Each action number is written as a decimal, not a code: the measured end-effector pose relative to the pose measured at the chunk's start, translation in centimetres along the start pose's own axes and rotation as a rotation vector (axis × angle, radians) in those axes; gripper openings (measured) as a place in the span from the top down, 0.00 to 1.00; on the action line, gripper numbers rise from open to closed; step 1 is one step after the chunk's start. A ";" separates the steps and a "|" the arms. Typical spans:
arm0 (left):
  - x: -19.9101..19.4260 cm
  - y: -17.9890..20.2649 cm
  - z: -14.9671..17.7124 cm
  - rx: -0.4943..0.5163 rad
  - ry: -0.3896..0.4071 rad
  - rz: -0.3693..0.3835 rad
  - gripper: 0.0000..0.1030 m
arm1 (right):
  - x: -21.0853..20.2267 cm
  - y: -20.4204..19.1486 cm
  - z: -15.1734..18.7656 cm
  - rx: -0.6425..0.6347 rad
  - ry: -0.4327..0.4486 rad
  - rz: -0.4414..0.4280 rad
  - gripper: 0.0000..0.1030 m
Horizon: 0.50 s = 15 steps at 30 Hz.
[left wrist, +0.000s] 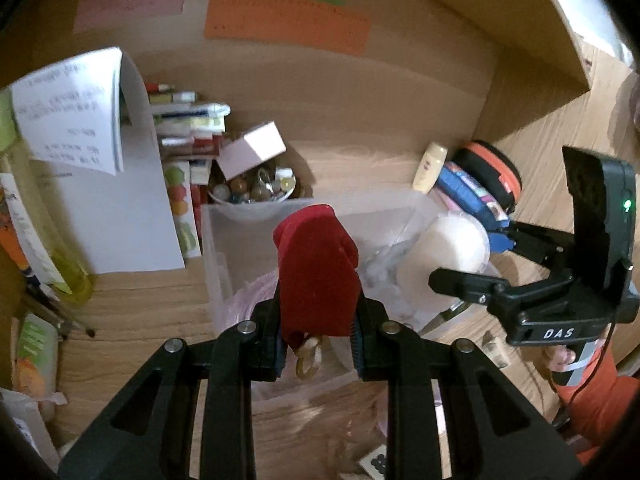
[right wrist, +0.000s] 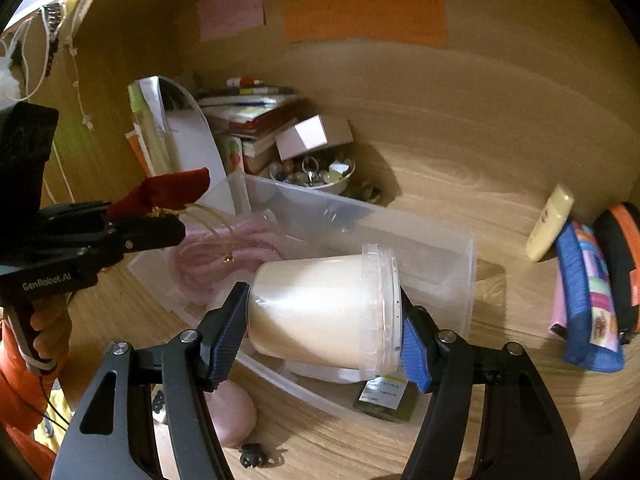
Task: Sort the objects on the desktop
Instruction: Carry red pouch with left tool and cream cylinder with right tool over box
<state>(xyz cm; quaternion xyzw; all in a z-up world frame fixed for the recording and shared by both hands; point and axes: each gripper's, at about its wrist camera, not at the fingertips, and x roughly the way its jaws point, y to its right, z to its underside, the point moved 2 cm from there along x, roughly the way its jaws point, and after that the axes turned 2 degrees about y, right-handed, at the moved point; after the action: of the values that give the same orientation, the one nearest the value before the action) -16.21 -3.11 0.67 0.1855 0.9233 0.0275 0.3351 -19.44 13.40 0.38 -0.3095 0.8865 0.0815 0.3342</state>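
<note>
My left gripper is shut on a red velvet pouch with a gold cord and holds it above a clear plastic bin. In the right wrist view the left gripper and the pouch hang over the bin's left end. My right gripper is shut on a cream plastic tub with a clear lid, held on its side over the bin. The tub and right gripper show at the right in the left wrist view. A pink coiled cord lies in the bin.
A bowl of beads and a small pink box stand behind the bin beside stacked books. A cream tube, a blue pouch and an orange-rimmed case lie at the right. A pink round item lies in front.
</note>
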 end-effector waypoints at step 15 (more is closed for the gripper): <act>2.6 0.4 1.3 0.058 -0.066 -0.009 0.74 | 2.4 -0.6 1.2 -0.057 -0.014 0.006 0.37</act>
<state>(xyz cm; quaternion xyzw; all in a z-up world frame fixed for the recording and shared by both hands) -17.11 -1.87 -1.90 0.1918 0.9130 -0.0069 0.3601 -19.85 12.21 -2.05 -0.3157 0.8823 0.1100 0.3313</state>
